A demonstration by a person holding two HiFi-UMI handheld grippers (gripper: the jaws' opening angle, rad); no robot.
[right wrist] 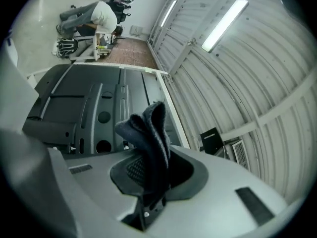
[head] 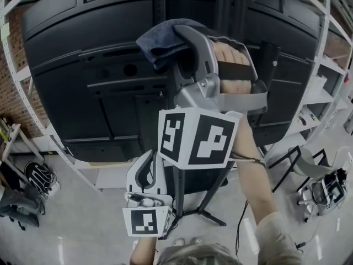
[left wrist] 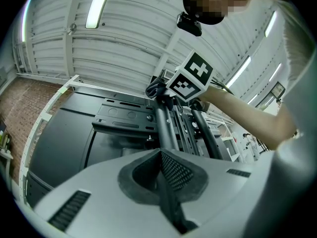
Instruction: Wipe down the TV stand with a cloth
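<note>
1. Left gripper [left wrist: 161, 155]: I read the jaws as pressed together with nothing between them. It hangs low, just beside the column of the TV stand [head: 187, 189].
2. Right gripper [right wrist: 148, 167]: the jaws are clamped on the cloth [right wrist: 147, 128], a dark folded bunch that stands up past the pads.
3. In the head view the cloth sits at the top of the black TV back panel [head: 71, 76], just above the mounting hardware. I cannot tell whether it touches the panel.
4. Hidden areas: the right gripper's marker cube [head: 198, 138] and the hand [head: 234, 65] that holds the gripper cover the upper column and the centre of the mount. The left gripper hides part of the lower column.
5. Clearance: the stand's legs spread on the floor [head: 83, 225], with open floor to the left of them. White shelving [head: 16, 87] curves along both sides of the panel, near its outer edges.
</note>
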